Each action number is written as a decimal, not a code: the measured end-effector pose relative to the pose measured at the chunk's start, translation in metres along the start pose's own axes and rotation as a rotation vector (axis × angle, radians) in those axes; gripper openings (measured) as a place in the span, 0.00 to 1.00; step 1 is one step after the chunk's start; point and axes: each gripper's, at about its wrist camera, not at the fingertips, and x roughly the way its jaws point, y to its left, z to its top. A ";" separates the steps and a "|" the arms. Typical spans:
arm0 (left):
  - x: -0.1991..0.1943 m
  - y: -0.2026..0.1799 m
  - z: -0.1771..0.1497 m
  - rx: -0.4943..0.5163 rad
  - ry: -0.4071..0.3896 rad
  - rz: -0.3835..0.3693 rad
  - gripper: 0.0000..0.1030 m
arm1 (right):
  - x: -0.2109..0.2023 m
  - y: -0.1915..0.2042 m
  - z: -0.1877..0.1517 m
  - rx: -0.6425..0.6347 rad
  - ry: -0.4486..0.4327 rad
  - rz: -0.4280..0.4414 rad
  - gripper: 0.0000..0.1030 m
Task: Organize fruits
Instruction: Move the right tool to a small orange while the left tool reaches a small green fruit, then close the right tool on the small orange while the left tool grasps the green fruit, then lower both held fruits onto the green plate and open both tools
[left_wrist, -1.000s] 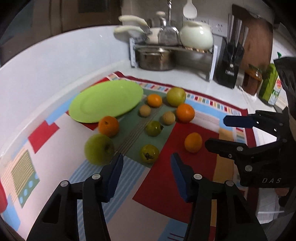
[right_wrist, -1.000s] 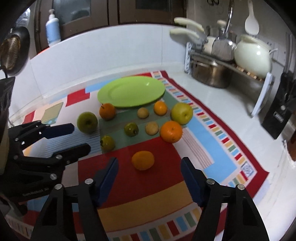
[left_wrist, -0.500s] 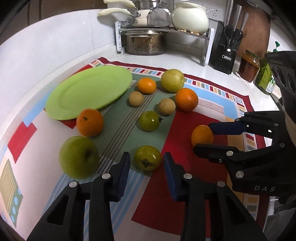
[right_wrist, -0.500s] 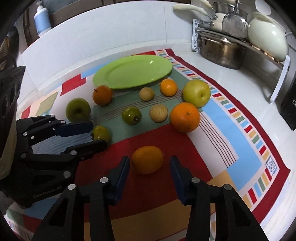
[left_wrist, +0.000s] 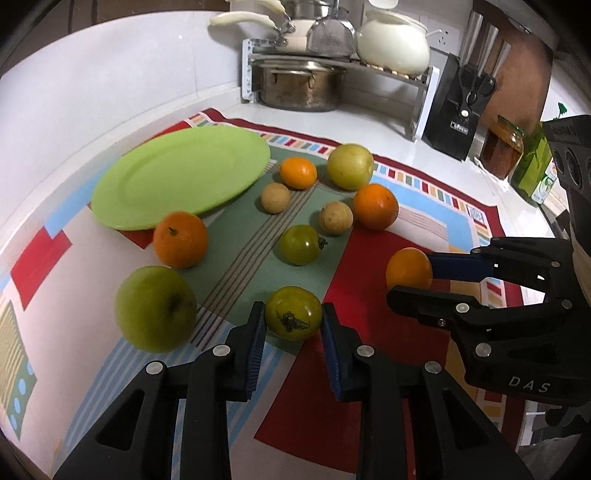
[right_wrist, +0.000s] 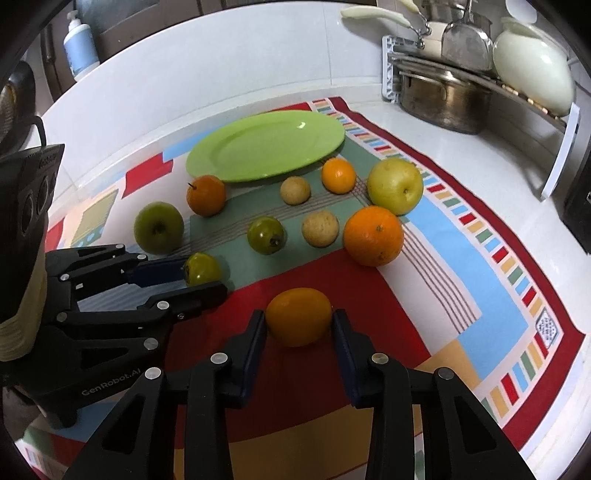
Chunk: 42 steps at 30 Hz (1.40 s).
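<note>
a: what lies behind?
b: white tiled wall (left_wrist: 110, 85), white counter (right_wrist: 461, 147), a metal rack (left_wrist: 369, 70) holding a steel pot (left_wrist: 303, 88) and cream kettle (left_wrist: 393, 48).
a: and right of it?
b: a black knife block (left_wrist: 465, 118), then a jar (left_wrist: 504, 147).

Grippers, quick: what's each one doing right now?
Left gripper: closed around the green tomato.
Right gripper: closed around the orange.
</note>
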 end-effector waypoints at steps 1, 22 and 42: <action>-0.004 0.001 0.001 -0.005 -0.003 0.001 0.29 | -0.002 0.000 0.001 0.000 -0.006 -0.001 0.36; -0.050 0.031 0.050 -0.111 -0.135 0.144 0.29 | -0.026 0.014 0.081 -0.101 -0.178 0.032 0.36; 0.023 0.091 0.110 -0.244 -0.009 0.240 0.29 | 0.069 0.009 0.173 -0.194 -0.026 0.184 0.36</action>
